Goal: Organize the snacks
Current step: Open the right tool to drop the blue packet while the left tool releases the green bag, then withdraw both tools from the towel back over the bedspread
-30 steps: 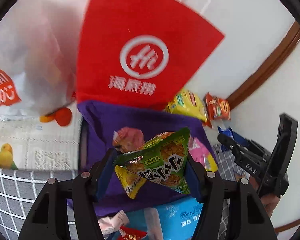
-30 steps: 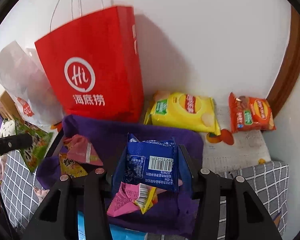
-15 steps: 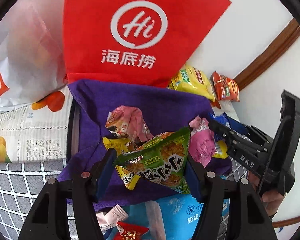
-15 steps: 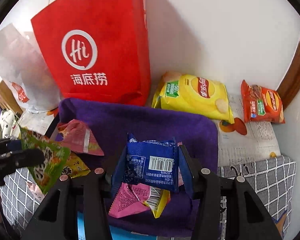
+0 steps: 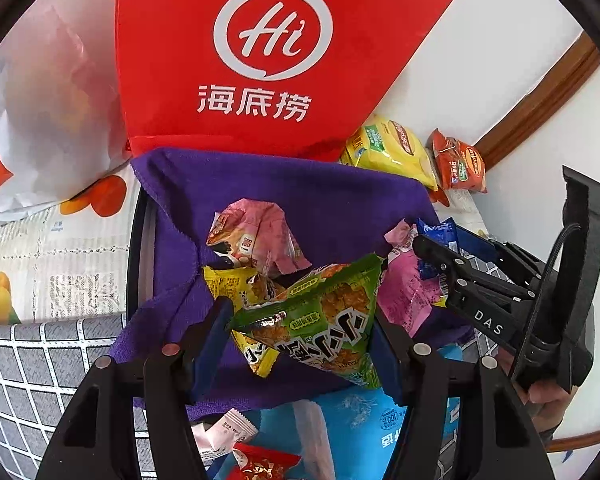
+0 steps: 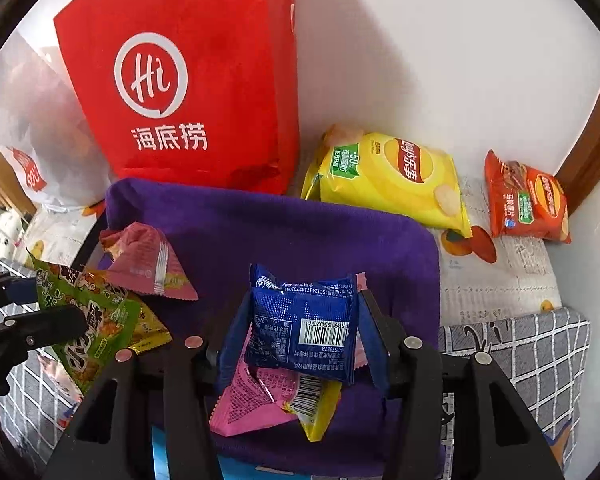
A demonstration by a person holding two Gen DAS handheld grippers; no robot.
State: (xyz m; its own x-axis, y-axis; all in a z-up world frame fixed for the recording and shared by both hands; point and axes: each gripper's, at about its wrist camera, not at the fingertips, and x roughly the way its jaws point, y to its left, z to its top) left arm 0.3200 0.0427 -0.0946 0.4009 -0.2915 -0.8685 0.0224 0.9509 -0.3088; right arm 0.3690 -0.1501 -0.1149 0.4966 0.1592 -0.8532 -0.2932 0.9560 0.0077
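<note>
The left gripper [image 5: 304, 332] is clamping a green snack packet [image 5: 320, 332] over the purple cloth [image 5: 340, 200], while the right gripper [image 6: 300, 328] is pinching a blue packet [image 6: 300, 324] above a pink packet [image 6: 252, 404] lying there. Behind, a red bag [image 6: 204, 80] is standing against the wall, with a yellow chip bag [image 6: 392, 180] lying beside it.
</note>
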